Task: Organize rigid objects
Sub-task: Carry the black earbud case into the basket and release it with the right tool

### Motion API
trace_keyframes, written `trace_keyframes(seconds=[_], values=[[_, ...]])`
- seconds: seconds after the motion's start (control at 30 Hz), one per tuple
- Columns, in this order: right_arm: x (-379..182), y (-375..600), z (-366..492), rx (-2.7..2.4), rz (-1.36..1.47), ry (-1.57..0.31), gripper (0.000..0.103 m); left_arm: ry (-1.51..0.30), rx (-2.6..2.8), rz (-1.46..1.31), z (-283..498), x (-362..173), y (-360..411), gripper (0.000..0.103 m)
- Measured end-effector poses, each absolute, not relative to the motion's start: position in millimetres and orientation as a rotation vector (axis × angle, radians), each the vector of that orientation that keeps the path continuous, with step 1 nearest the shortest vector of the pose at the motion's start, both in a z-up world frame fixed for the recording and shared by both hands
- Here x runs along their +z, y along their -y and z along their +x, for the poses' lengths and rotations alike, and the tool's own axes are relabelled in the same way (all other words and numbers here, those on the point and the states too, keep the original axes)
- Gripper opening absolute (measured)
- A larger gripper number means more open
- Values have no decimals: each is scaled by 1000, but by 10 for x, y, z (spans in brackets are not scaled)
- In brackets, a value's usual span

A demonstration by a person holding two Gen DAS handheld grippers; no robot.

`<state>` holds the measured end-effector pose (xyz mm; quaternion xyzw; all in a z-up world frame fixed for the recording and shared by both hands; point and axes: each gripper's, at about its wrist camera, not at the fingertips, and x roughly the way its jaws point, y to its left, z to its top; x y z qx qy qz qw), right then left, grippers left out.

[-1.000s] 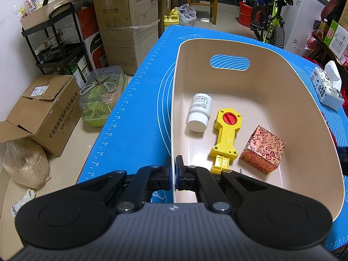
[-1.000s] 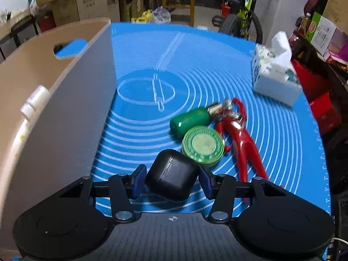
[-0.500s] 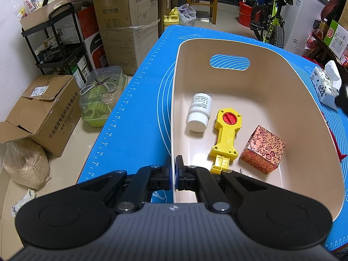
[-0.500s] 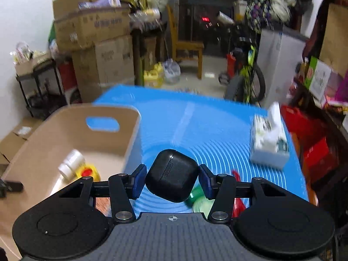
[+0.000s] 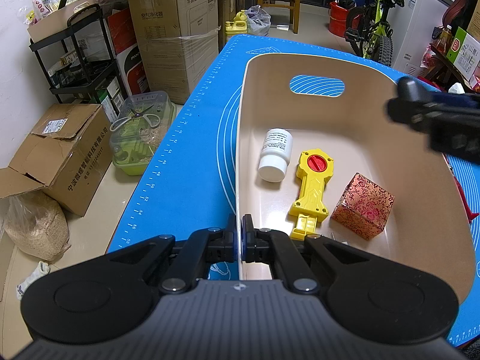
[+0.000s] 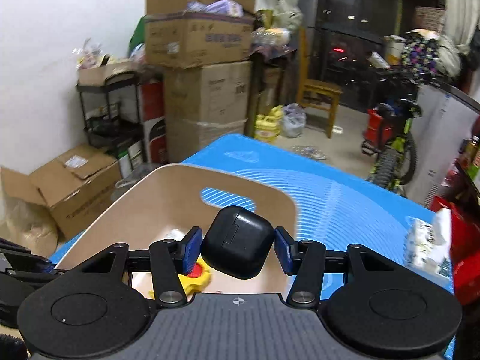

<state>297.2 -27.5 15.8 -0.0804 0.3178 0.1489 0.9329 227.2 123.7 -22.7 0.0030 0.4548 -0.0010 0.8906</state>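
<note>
Black earbud case (image 6: 237, 241): clamped between the blue pads of the right tongs (image 6: 237, 247), tilted, held in the air above the beige bin (image 6: 144, 198). It touches nothing but the pads. In the left wrist view the right tongs (image 5: 420, 105) appear as a dark blur above the bin's right wall; the case cannot be made out there.

Left tongs (image 5: 239, 234): narrow, pinched on the bin's near-left wall, one finger inside and one outside. Judged to be steadying the bin (image 5: 240, 138).

Bin contents: white pill bottle (image 5: 276, 154) on its side, yellow toy key (image 5: 312, 186) with red disc just right of it, red patterned box (image 5: 363, 207) further right, apart from the key. The bin sits on the blue mat (image 5: 192, 156) along the table's left edge.

Step in hand, as judged: carrying the case over the bin for deposit. Next move calls for lowering over bare floor, likely toward the far wall beyond the bottle and key, then widening the tongs low enough that the case does not bounce.

Hard to make out:
- The right wrist view is motion-blurred; the tongs' body hides most of the bin floor, so the bottle shows only as a white patch.
- A small metallic item by the key's near end cannot be identified.
- A red object beyond the bin's right wall is mostly hidden.
- The table's right side is cut off.
</note>
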Motion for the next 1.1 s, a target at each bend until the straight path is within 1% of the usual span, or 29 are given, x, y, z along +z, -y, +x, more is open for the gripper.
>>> trace_keyframes(seconds=[0.37,0.53,0.6,0.7,0.8,0.87,1.1], values=[[-387,-164,3196,338,-283,-900,57,-945,-6,3,2278,-228,-1243,5],[-492,-197,3259,338,-280,-987,57,-947,-5,5,2283,-226,-1238,5],[-501,-161,3281,331,-269,-1012,60,-949,-6,0,2283,-224,-1244,5],[-417,-90,3243,341,-230,-993,67,-948,-5,3,2278,-223,-1244,5],[-272,15,3150,346,-200,-931,72,-948,-6,3,2279,-223,-1245,5],[-128,127,3091,339,-181,-879,77,-948,-5,3,2278,-224,-1244,5],[276,742,3034,268,-101,-753,84,-948,-5,3,2278,-225,-1242,5]])
